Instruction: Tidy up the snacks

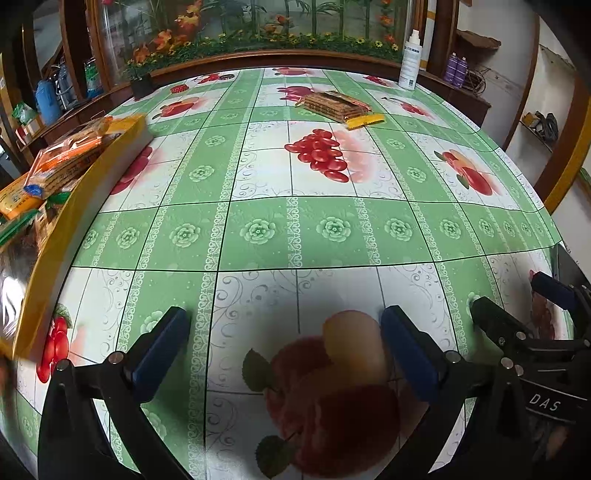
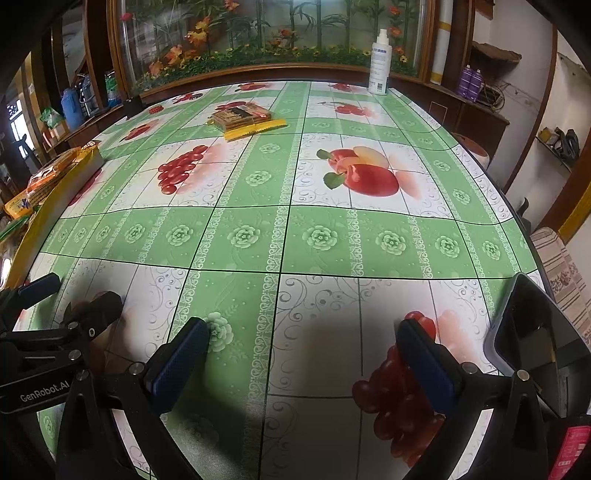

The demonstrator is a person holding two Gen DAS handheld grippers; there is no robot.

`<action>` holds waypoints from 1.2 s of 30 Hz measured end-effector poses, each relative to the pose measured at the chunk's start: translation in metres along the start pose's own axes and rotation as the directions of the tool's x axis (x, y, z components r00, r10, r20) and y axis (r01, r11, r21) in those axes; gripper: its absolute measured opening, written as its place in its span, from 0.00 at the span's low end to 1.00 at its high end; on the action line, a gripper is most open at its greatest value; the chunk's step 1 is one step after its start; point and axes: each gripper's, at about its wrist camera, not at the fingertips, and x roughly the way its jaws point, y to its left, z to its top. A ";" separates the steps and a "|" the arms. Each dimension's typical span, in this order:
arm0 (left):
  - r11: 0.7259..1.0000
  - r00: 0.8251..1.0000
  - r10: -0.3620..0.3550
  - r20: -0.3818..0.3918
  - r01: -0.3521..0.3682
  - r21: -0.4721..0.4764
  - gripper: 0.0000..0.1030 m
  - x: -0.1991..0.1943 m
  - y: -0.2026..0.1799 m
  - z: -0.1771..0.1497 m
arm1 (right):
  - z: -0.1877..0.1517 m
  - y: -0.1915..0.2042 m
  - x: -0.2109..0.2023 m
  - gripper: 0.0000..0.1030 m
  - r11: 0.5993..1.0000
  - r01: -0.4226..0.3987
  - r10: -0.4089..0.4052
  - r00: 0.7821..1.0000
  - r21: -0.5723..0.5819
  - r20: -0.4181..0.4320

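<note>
- Green-and-white checked oilcloth (image 1: 258, 229), printed with apples, grapes and rosettes, is seen covering the whole table, with a wooden-framed glass panel of painted flowers and bamboo (image 1: 258, 22) standing behind its far edge
- One snack pack (image 1: 338, 106), brown biscuits in clear wrap with a yellow serrated end, is seen lying flat on the cloth towards the far side of the table, well apart from both grippers; in the right wrist view it is found left of centre (image 2: 245, 120)
- A yellow-rimmed box (image 1: 85, 206) is placed at the left edge of the table, and orange and yellow snack packets (image 1: 62, 158) are piled inside it; the same box is glimpsed at the left margin of the right wrist view (image 2: 59, 188)
- A white spray bottle (image 1: 410, 61) is stood upright at the far right corner of the table
- The left gripper (image 1: 284, 354) is held low over the near part of the cloth, its blue-padded fingers (image 1: 159, 354) spread wide apart with nothing between them
- The right gripper (image 2: 306, 365) is held just beside it over the near edge, jaws likewise wide apart and empty; it is also seen at the right margin of the left wrist view (image 1: 517, 314)
- A dark phone-like slab (image 2: 532, 332) is seen propped near the right gripper at the table's right edge
</note>
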 end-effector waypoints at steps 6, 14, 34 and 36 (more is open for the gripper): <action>1.000 1.000 0.000 0.000 0.000 0.000 1.00 0.000 0.000 0.001 | -0.001 0.001 0.000 1.00 1.000 -0.005 0.005 1.000 -0.002 0.001; 1.000 1.000 0.000 -0.001 0.000 0.000 1.00 -0.001 0.000 0.002 | -0.001 0.001 0.000 1.00 1.000 -0.011 0.011 1.000 -0.009 0.002; 1.000 1.000 -0.001 -0.004 0.001 0.000 1.00 -0.005 0.001 0.002 | -0.001 0.001 -0.001 1.00 1.000 -0.010 0.010 1.000 -0.011 0.000; 1.000 1.000 -0.002 -0.003 0.002 0.000 1.00 -0.005 0.001 0.002 | -0.001 0.002 0.000 1.00 1.000 -0.010 0.010 1.000 -0.011 0.000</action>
